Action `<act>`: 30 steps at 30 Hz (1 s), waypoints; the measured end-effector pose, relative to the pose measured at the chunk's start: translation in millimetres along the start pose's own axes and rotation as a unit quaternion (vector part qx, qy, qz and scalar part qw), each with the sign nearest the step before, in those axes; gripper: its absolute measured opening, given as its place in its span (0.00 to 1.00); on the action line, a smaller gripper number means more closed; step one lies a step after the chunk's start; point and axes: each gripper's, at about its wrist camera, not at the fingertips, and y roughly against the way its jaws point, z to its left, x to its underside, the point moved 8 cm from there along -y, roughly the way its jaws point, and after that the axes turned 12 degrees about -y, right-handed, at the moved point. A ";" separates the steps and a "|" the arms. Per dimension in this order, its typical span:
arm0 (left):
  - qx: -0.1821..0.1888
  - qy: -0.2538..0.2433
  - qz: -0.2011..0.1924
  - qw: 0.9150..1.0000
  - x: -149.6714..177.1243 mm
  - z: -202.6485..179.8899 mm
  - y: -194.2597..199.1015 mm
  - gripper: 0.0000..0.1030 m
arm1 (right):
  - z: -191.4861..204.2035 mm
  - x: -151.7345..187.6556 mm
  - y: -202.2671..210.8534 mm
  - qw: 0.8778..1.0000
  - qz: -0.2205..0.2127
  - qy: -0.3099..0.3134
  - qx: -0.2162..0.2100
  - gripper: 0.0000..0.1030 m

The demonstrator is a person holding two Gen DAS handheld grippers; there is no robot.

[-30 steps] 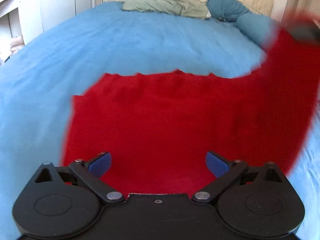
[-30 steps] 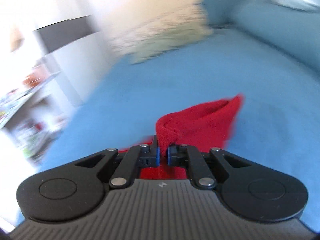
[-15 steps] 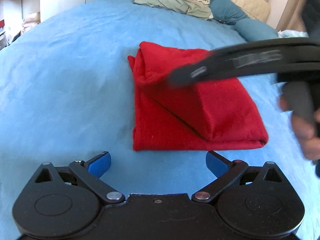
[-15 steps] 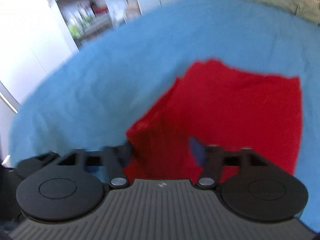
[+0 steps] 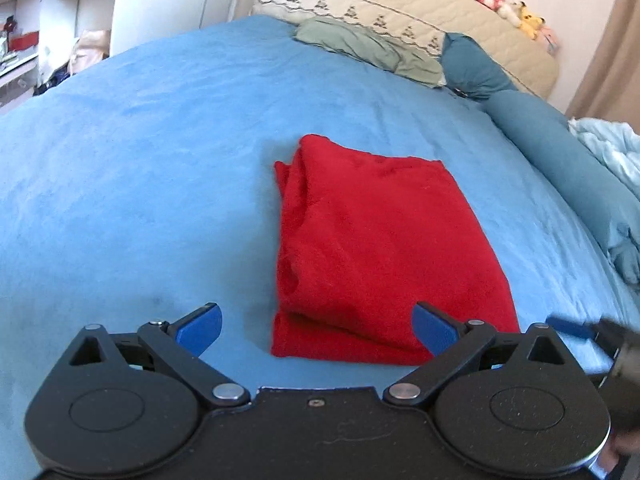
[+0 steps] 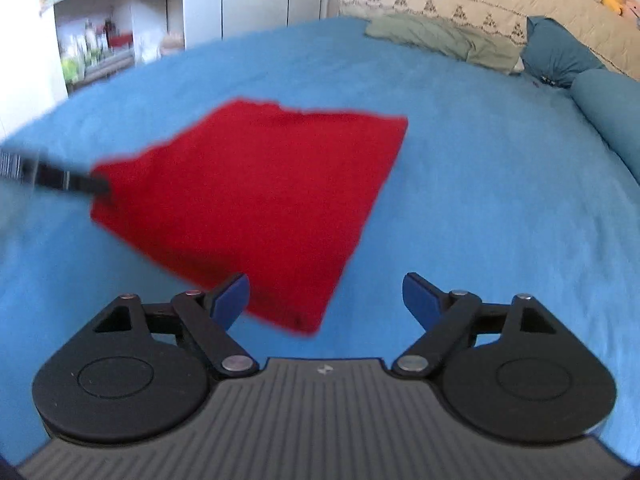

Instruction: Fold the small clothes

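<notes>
A red cloth [image 5: 384, 240] lies folded in a flat rectangle on the blue bed cover [image 5: 140, 180]. My left gripper [image 5: 316, 328] hovers open just short of the cloth's near edge, nothing between its blue pads. In the right wrist view the red cloth [image 6: 248, 200] sits ahead and to the left. My right gripper [image 6: 326, 300] is beside its near corner with its jaws opening and not pressing on anything. A blurred tip of the right gripper [image 5: 576, 330] shows at the left wrist view's right edge. The left gripper [image 6: 60, 178] appears blurred at the cloth's left side.
A green garment [image 5: 368, 48] lies crumpled at the headboard, with a teal pillow [image 5: 472, 68] and a long bolster [image 5: 560, 152] along the right side. Pale blue bedding [image 5: 608, 148] is bunched at far right. Shelves [image 6: 96, 40] stand beyond the bed's left edge.
The right gripper, shut on a fold of the red cloth a second ago, laid it over, let go and drew back lower. The cloth now lies folded; the left gripper backed off.
</notes>
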 end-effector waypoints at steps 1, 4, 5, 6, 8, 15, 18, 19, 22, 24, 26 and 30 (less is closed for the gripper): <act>-0.001 0.004 -0.001 1.000 -1.4 1.2 -0.7 0.99 | 0.8 5.1 -3.7 1.000 -0.001 0.003 0.011 0.86; -0.004 0.009 -0.001 1.000 -3.5 4.5 0.8 0.99 | 3.9 11.9 -17.0 0.999 -0.003 -0.026 0.019 0.74; -0.007 0.008 -0.001 1.000 -4.6 5.0 0.6 0.99 | 0.7 10.3 -19.6 0.999 -0.008 -0.037 0.030 0.66; -0.010 0.008 -0.001 1.000 -5.4 5.4 0.2 0.99 | -4.7 8.3 -20.8 0.998 -0.019 -0.047 0.048 0.61; -0.016 0.004 0.004 1.000 -5.3 6.4 -2.4 0.99 | -17.1 -3.8 -12.2 0.992 -0.051 -0.090 0.076 0.60; -0.065 -0.046 0.067 0.995 23.4 14.6 -31.2 0.97 | -34.1 7.2 -18.0 0.993 -0.022 -0.102 0.050 0.60; -0.073 -0.071 0.072 0.992 29.2 13.7 -30.0 0.97 | -38.3 8.3 -19.4 0.995 -0.010 -0.093 0.044 0.61; -0.073 -0.071 0.074 0.992 30.1 14.4 -29.1 0.97 | -37.0 9.3 -23.1 0.995 -0.003 -0.095 0.040 0.61; -0.074 -0.074 0.086 0.991 29.8 15.5 -22.5 0.94 | -32.9 6.6 -19.5 0.997 0.006 -0.069 0.030 0.61; -0.075 -0.083 0.091 0.990 27.9 15.7 -9.6 0.92 | -30.4 0.3 -9.7 0.999 0.004 -0.024 0.026 0.64; -0.080 -0.098 0.077 0.989 18.9 16.5 4.5 0.91 | -33.8 -9.3 7.2 1.000 0.004 0.011 0.018 0.74; -0.044 -0.101 0.046 0.993 -16.0 9.5 22.4 1.00 | -45.3 -39.3 33.5 1.000 0.000 0.005 -0.018 1.00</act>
